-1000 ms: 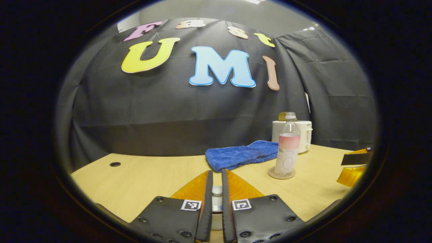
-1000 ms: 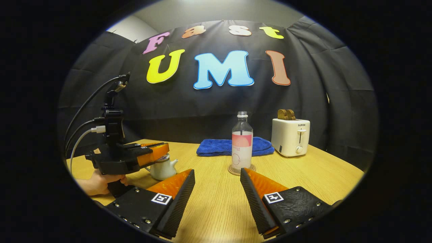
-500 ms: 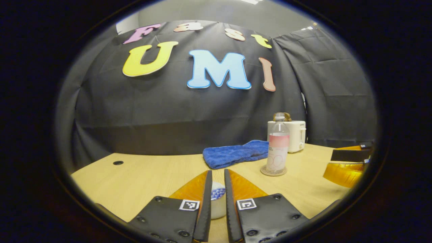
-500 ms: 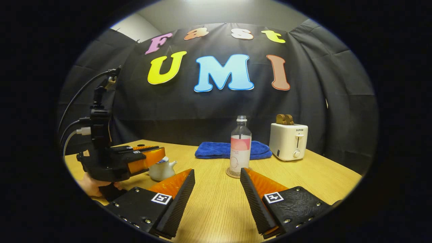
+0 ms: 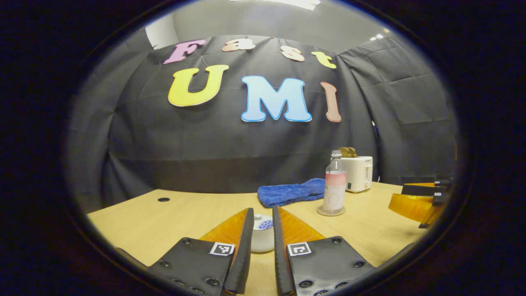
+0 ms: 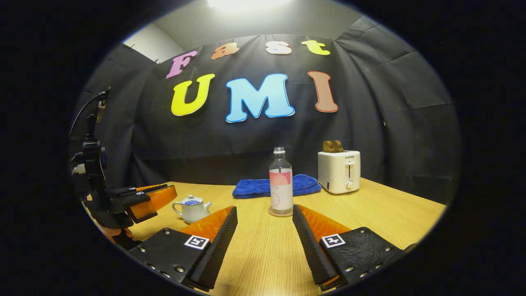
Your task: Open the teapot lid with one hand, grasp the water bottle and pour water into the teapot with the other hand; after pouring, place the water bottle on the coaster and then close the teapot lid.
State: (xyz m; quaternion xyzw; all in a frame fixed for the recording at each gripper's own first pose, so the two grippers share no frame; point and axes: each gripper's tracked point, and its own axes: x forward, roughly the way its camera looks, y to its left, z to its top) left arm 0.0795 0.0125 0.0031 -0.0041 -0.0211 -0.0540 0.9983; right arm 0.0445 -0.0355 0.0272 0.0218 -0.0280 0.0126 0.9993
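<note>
Left claw (image 5: 260, 218): narrow gap between fingers, nothing gripped. Pointed at small white ceramic teapot (image 5: 263, 237) with blue-patterned lid (image 5: 263, 223), lid seated on pot. Teapot just ahead of fingertips, seen through the gap, not touched.

Right claw (image 6: 265, 213): wide open, empty, low over light wood surface (image 6: 382, 209). Aimed roughly at clear plastic water bottle with pink label (image 6: 281, 181), upright on round cork coaster (image 6: 281, 213), well clear of fingertips.

From right gripper view: teapot (image 6: 192, 208) left of bottle, left claw (image 6: 162, 196) near it on the left but apart from it, hand (image 6: 117, 235) partly visible under its body.

Behind bottle: folded blue towel (image 6: 257, 187); white toaster with two brown slices in slots (image 6: 339, 171) right of towel.
</note>
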